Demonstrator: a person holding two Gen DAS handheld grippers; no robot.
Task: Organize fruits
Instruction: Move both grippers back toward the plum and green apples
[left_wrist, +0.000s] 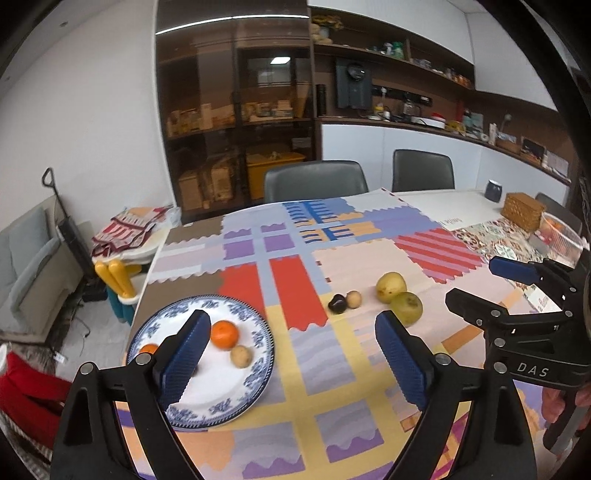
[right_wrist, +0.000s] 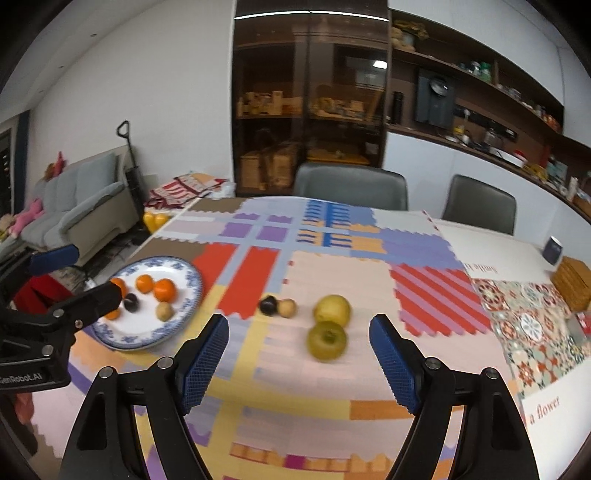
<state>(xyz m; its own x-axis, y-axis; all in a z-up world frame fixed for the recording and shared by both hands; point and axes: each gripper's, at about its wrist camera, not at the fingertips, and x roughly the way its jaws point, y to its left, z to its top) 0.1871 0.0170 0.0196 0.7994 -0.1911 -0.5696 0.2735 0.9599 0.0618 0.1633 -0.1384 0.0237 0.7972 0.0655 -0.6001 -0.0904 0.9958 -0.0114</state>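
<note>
With both grippers' jaws open and empty, your right gripper (right_wrist: 299, 363) needed centring over the green apple (right_wrist: 327, 340) before closing.

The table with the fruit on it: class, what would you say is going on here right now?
A person holds a pair of tongs in each hand above a patterned tablecloth. Both the left tongs and the right tongs are open and empty. A blue-and-white plate already holds several oranges, a dark plum and a small brown fruit. Two green apples, another plum and another brown fruit lie loose on the cloth, waiting to be sorted.
</note>
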